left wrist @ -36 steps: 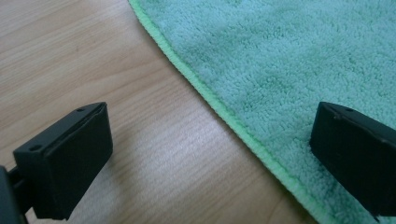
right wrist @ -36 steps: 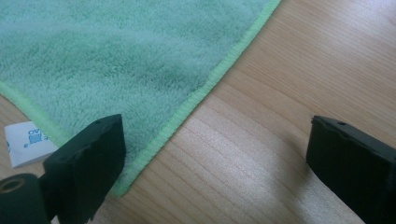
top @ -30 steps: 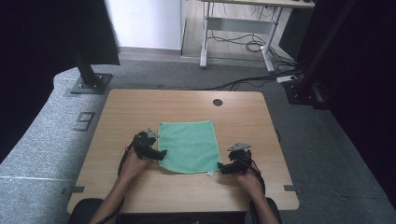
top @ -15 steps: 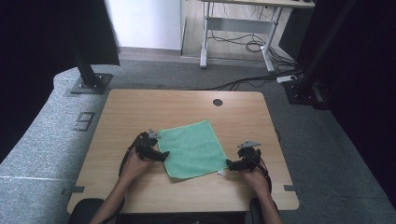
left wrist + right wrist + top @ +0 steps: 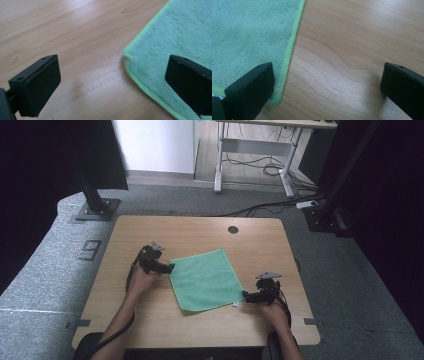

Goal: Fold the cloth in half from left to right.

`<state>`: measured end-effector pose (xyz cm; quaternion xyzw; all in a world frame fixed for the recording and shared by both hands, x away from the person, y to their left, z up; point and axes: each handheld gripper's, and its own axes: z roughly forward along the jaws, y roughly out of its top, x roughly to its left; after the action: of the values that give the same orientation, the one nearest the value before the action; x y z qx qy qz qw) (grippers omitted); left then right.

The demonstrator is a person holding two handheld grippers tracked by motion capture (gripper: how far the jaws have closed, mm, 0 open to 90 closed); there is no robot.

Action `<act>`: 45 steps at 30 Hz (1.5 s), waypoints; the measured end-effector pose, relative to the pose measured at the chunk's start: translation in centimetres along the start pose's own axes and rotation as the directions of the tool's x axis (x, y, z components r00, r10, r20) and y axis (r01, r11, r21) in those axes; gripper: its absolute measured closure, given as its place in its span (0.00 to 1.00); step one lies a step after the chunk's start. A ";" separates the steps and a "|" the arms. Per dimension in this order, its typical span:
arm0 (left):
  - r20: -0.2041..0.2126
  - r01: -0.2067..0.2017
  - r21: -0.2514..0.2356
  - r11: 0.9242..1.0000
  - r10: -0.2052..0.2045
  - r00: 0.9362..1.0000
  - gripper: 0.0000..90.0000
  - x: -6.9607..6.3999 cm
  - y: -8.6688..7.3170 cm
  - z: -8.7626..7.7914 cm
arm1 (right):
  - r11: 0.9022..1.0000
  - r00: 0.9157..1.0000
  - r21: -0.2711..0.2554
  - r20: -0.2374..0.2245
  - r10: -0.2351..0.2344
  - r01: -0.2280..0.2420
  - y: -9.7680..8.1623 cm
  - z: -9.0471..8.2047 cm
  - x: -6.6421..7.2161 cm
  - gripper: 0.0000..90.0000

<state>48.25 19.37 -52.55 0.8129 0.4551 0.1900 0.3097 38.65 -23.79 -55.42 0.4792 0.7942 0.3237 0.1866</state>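
A green cloth [image 5: 205,279] lies flat on the wooden table [image 5: 200,232], turned at a slant to the table's edges. My left gripper [image 5: 169,268] rests at the cloth's left corner. In the left gripper view the jaws stand wide apart [image 5: 116,75], with the cloth's corner [image 5: 175,37] between them and one jaw over the cloth. My right gripper [image 5: 246,296] sits at the cloth's near right corner. Its jaws are also spread wide [image 5: 329,82], straddling the cloth's bright hem [image 5: 249,32] and bare wood. Neither gripper holds anything.
A round cable hole [image 5: 233,229] sits near the table's far edge. Bare wood surrounds the cloth on every side. Grey carpet, black stand bases [image 5: 95,209] and a desk frame with cables [image 5: 255,160] lie beyond the table.
The cloth has turned counterclockwise from square to slanted. My left gripper moved away from me along with its corner. My right gripper shifted to the right.
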 end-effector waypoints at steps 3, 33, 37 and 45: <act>-0.015 0.012 0.006 1.000 -0.011 1.000 0.01 0.4 0.2 0.6 | 1.000 1.000 -0.006 -0.002 -0.002 0.002 -0.1 0.0 0.0 0.00; -0.018 0.078 0.019 0.997 -0.077 0.997 0.00 1.3 -0.6 2.7 | 0.998 0.993 -0.039 -0.103 -0.059 0.055 1.3 -1.3 1.5 0.03; -0.018 0.079 0.019 0.997 -0.078 0.997 0.00 1.3 -0.6 2.6 | 0.995 0.985 -0.047 -0.146 -0.090 0.084 1.8 -1.3 2.8 0.05; -0.019 0.079 0.019 0.997 -0.079 0.997 0.00 1.3 -0.6 2.6 | 0.986 0.961 -0.055 -0.221 -0.163 0.155 2.9 -0.9 5.7 0.08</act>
<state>50.13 19.83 -54.84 0.7956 0.4916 0.1805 0.3047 37.26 -18.09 -52.66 0.3706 0.8400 0.3744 0.1298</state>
